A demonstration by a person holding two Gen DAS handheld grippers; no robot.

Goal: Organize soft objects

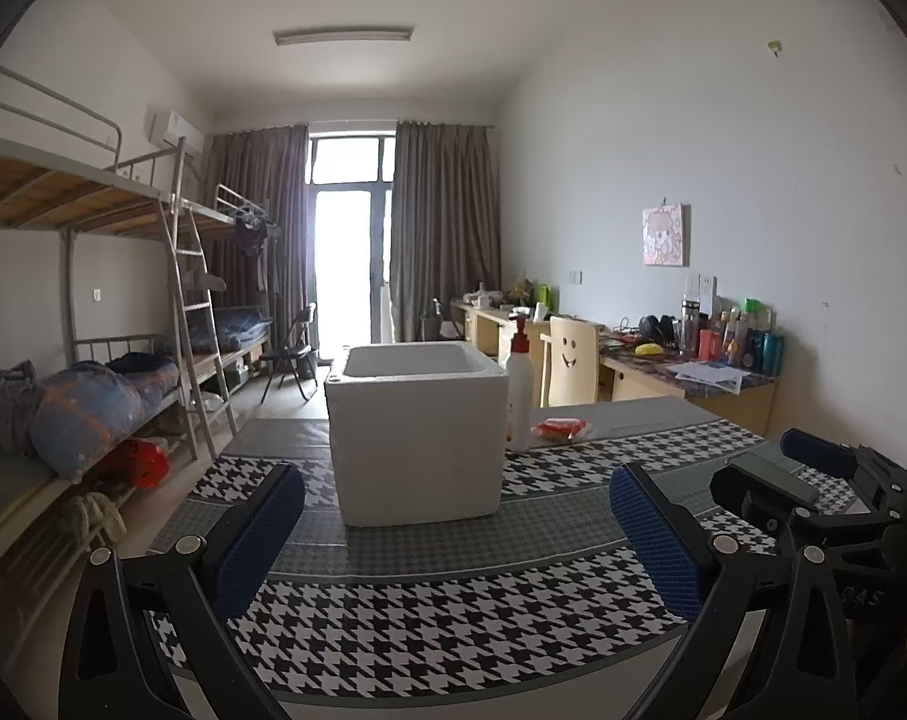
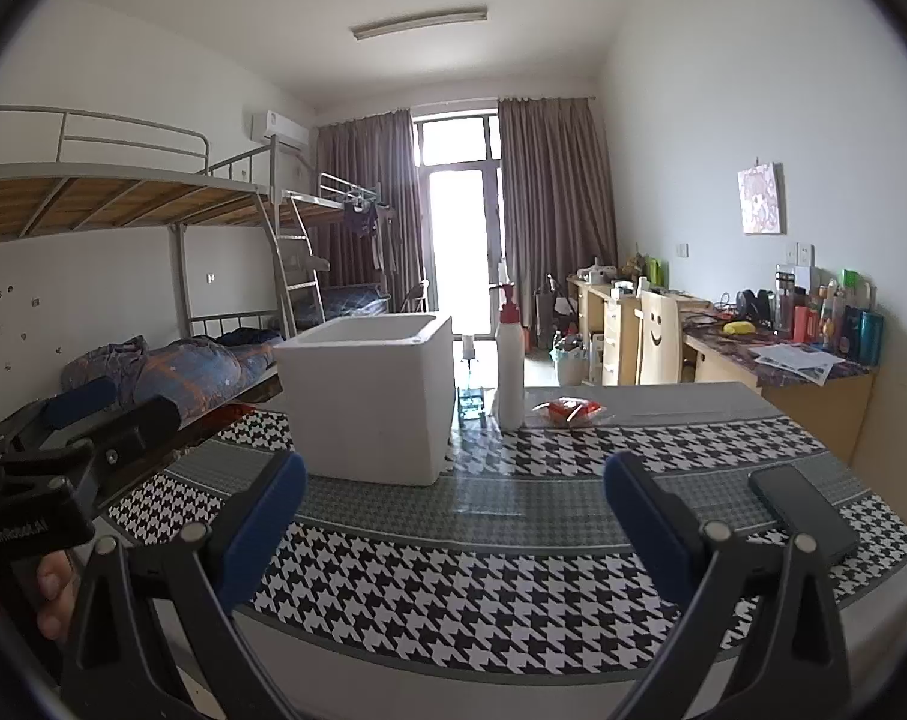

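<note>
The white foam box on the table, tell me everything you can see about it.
The white foam box is a squarish, thick-walled tub, seemingly polystyrene, with rounded corners and no lid. It stands upright, open top facing up, on the black-and-white houndstooth tablecloth, toward the table's far left. Its inside is mostly hidden. A white pump bottle with a red top stands close beside its right side; whether they touch is unclear. Neither gripper touches it.

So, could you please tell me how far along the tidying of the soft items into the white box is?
Nothing looks done yet. The white foam box stands open on the checked tablecloth; its inside is hidden. The left gripper and right gripper are open, holding nothing. Left to do: the red-and-white packet lies beside the pump bottle, and looks like the one soft item to pick up.
</note>
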